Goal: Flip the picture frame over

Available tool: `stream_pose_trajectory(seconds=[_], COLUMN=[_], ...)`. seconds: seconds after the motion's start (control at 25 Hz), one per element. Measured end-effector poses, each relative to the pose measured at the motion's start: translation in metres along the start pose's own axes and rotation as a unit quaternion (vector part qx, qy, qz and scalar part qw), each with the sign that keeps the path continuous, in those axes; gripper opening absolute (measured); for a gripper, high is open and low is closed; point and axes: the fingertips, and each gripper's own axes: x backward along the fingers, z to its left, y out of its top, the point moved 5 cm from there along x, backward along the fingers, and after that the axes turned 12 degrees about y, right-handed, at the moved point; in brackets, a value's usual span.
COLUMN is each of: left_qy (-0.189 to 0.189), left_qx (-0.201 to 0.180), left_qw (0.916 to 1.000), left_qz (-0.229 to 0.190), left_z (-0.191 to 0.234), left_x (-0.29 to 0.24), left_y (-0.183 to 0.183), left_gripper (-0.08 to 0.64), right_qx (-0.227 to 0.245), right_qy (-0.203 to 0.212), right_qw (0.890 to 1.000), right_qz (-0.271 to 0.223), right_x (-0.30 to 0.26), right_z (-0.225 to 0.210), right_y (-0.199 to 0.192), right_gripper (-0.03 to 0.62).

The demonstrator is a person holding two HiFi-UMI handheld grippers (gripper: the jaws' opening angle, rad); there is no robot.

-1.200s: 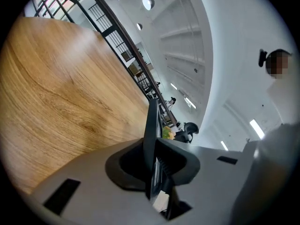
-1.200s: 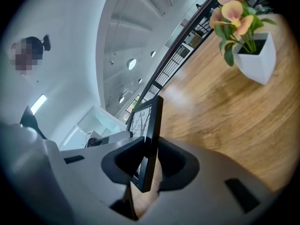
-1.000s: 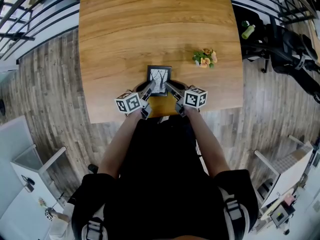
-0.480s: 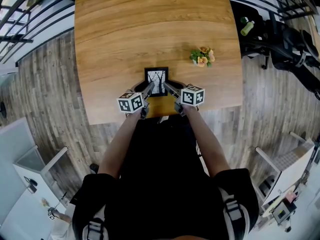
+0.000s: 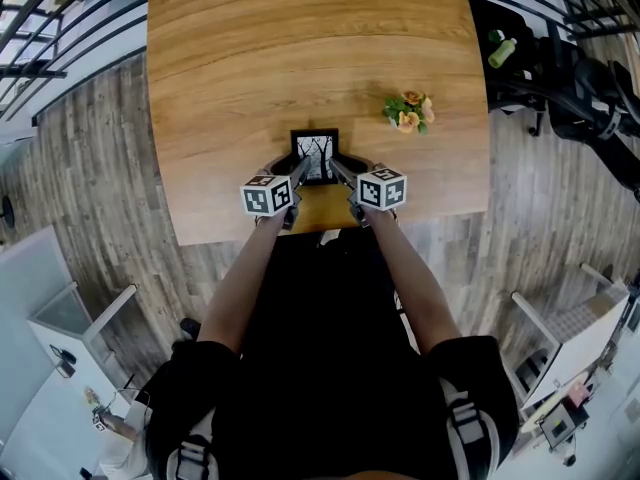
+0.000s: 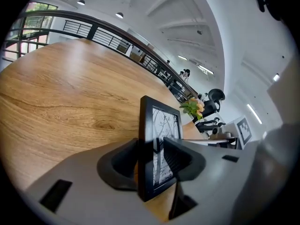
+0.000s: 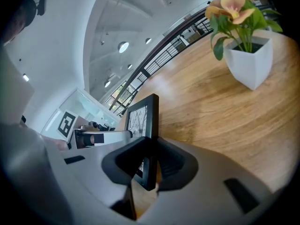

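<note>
- At the far left a black railing [image 5: 60, 28] runs above a grey plank floor [image 5: 90, 168], beside the wooden tabletop [image 5: 250, 58].
- The left gripper [image 5: 300, 171], its marker cube [image 5: 267, 195] over the tabletop's near edge, reaches in to the left side of the picture frame. Its jaws have just been opening and stand part-way apart, with the frame's left edge between them. The outer pad [image 6: 123, 165] lies close against the frame's back. The inner pad [image 6: 180, 157] stands a little off the glass, so nothing is clamped on this side.
- The picture frame [image 5: 315, 155] is black and holds a print of bare trees. It sits between the two grippers near the tabletop's near edge, raised up on its edge with the print side toward the person. Whether its bottom edge touches the tabletop cannot be told.
- The right gripper [image 5: 337, 171], with its own marker cube [image 5: 381, 188] behind it, meets the frame's right side. Its jaws are drawn in narrow, and both pads press on the frame's right edge, one on the print side and one on the back. This gripper has the frame in its grasp.
- Further right a small white pot of orange flowers [image 5: 408, 114] stands on the tabletop, well apart from the frame.
- Off the tabletop at the far right, black office chairs [image 5: 590, 108] stand on the floor.
</note>
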Motion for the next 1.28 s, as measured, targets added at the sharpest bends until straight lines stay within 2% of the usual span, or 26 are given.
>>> stream_pose_trajectory(seconds=[0.2, 0.36, 0.64, 0.92, 1.28], left_qy=[0.032, 0.026, 0.035, 0.035, 0.039], left_qx=[-0.045, -0.028, -0.044, -0.055, -0.068], left_qw=[0.9984, 0.9992, 0.9984, 0.9977, 0.9966], left_qz=[0.012, 0.01, 0.01, 0.017, 0.027], left_z=[0.008, 0.014, 0.011, 0.012, 0.013], left_x=[-0.005, -0.009, -0.014, -0.018, -0.022], left_y=[-0.003, -0.001, 0.002, 0.0, -0.001], left_gripper=[0.16, 0.16, 0.153, 0.15, 0.151], right_qx=[0.017, 0.015, 0.021, 0.06, 0.096], right_qy=[-0.024, -0.025, -0.035, -0.08, -0.107], right_qw=[1.0, 1.0, 0.999, 0.994, 0.988], right_qz=[0.009, 0.009, 0.023, 0.035, 0.048], right_x=[-0.004, -0.01, -0.011, -0.012, -0.015], right_z=[-0.005, -0.009, -0.016, -0.019, -0.02], right_y=[0.003, 0.008, 0.006, 0.007, 0.01], right_gripper=[0.086, 0.089, 0.1, 0.11, 0.114])
